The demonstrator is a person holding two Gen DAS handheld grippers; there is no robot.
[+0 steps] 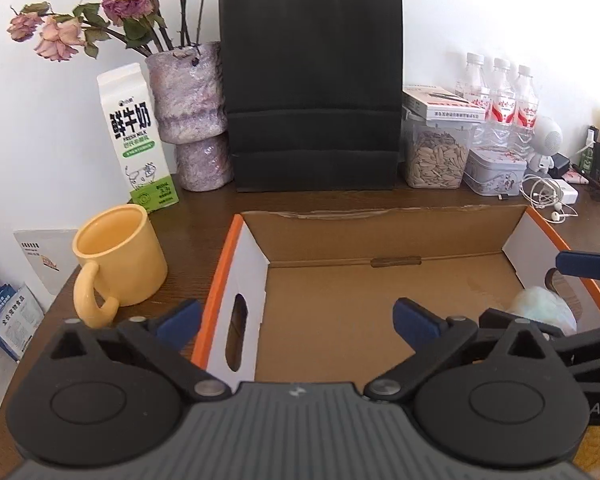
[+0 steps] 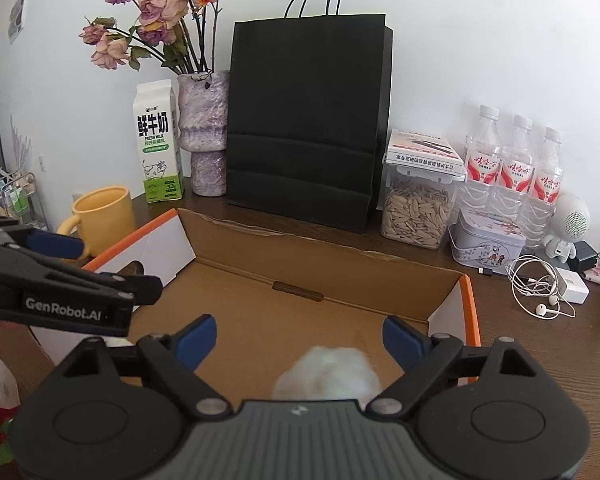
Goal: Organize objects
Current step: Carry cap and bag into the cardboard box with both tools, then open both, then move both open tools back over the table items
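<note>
Dark wood desk (image 1: pixel 204 208) against a white wall, both wrist views looking across it. Nearest: left gripper (image 1: pixel 296 320) with jaws spread wide, nothing between them, straddling the left wall of the cardboard box (image 1: pixel 340 300) (one blue pad outside the orange rim, one inside). Right gripper (image 2: pixel 300 340) also has its jaws apart, over the box's right end; the pale fluffy ball (image 2: pixel 328 372) lies on the box floor just below and between the pads, not pinched as far as I can see. Same ball shows at the right edge of the left view, inside the box.

Left of the box: yellow mug (image 1: pixel 116 256), upright, handle toward the camera. Behind it the milk carton (image 1: pixel 134 140), then the purple vase (image 1: pixel 192 120) with dried roses. Black paper bag (image 1: pixel 312 88) stands centre against the wall. Right of the bag: seed jar (image 2: pixel 416 212) with a flat carton on top, small tin (image 2: pixel 488 244), three water bottles (image 2: pixel 512 168), white earphones (image 2: pixel 540 292).
</note>
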